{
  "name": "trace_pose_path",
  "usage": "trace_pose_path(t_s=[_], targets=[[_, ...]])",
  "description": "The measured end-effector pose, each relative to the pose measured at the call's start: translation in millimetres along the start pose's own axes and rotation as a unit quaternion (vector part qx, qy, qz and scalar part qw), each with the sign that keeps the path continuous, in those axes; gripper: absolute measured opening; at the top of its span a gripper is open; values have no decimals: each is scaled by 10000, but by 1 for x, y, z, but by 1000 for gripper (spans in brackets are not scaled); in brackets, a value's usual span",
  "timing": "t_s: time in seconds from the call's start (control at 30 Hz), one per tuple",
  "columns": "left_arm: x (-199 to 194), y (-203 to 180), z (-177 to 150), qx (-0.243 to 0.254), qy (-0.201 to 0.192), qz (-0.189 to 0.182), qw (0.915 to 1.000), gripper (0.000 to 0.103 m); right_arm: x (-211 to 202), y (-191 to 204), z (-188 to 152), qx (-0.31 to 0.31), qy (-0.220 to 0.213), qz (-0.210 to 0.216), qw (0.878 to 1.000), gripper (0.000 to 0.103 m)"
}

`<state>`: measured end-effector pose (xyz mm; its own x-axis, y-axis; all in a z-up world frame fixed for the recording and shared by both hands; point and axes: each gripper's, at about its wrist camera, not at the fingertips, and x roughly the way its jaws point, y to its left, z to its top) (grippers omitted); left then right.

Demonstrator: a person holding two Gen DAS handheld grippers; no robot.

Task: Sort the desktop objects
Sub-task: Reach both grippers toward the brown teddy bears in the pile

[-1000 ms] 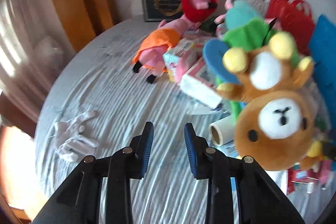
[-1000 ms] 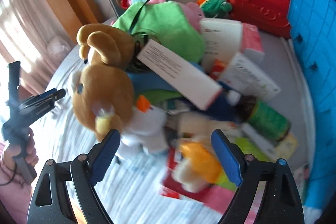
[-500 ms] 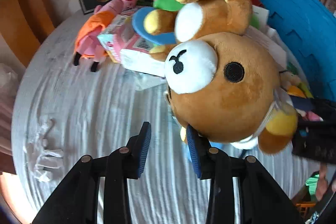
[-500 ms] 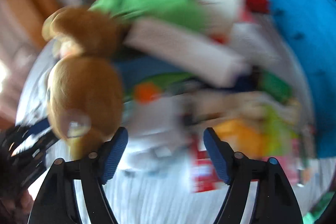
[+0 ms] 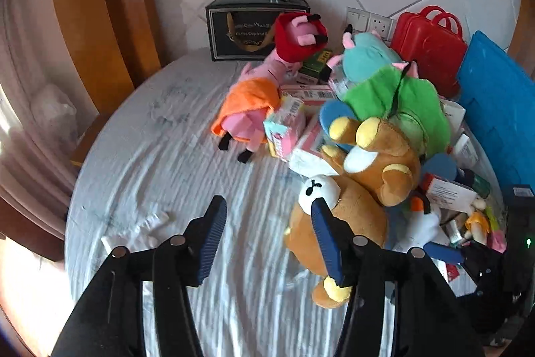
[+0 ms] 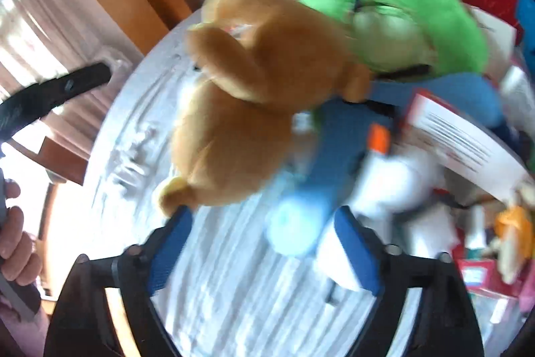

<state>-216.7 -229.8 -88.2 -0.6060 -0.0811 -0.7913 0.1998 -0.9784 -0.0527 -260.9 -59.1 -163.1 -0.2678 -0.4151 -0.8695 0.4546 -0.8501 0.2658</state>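
My left tongs (image 5: 267, 240) are opening, empty; my right tongs (image 6: 264, 250) are opening, nothing gripped. The brown bear (image 5: 344, 223) lies against the toy pile (image 5: 384, 109); sorting is barely begun

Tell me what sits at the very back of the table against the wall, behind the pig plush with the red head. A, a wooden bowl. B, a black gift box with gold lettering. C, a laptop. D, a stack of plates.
B: the left wrist view shows a black gift box with gold lettering standing against the wall, right behind the pig plush.
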Motion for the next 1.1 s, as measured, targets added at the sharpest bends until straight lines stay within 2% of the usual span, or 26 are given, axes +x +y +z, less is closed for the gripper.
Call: trace_pose_path(t_s=[0.13,0.2,0.3,0.43,0.5,0.57,0.67,0.73,0.87,0.9,0.93,1.0,1.1], targets=[[25,-29,-34,-141,447,-366,9982,57,-22,-31,-2,166,-139,-282,9994,90],[37,-40,-51,-232,760,-650,9947,57,-37,-38,-1,159,-293,-434,9985,90],[44,-54,-75,-261,992,-973,9900,57,-56,-44,3,55,-517,-582,9969,94],[60,-64,-93,-55,1059,-607,9925,57,-60,-30,7,-160,-533,-569,9968,94],[66,-56,-98,-109,1047,-596,9927,55,-64,-25,4,-263,-506,-512,9971,94],[70,-46,-105,-18,1141,-504,9922,37,-58,-15,6,-404,-490,-490,9968,94],[78,-29,-114,179,1296,-130,9913,37,-55,4,14,-643,-582,-526,9948,94],[80,-19,-118,205,1310,-95,9911,37,-53,17,18,-758,-639,-513,9938,94],[74,-3,-116,609,1062,405,9917,37,-30,40,27,-732,-454,-523,9949,94],[73,2,-115,675,1034,495,9911,37,-24,41,25,-654,-344,-610,9954,92],[73,8,-114,705,1033,565,9905,37,-16,41,21,-563,-208,-703,9957,84],[67,26,-111,686,1025,501,9911,37,-1,36,7,-371,132,-762,9963,74],[46,42,-106,723,874,-29,9935,37,4,23,-19,-106,289,-764,9966,74]])
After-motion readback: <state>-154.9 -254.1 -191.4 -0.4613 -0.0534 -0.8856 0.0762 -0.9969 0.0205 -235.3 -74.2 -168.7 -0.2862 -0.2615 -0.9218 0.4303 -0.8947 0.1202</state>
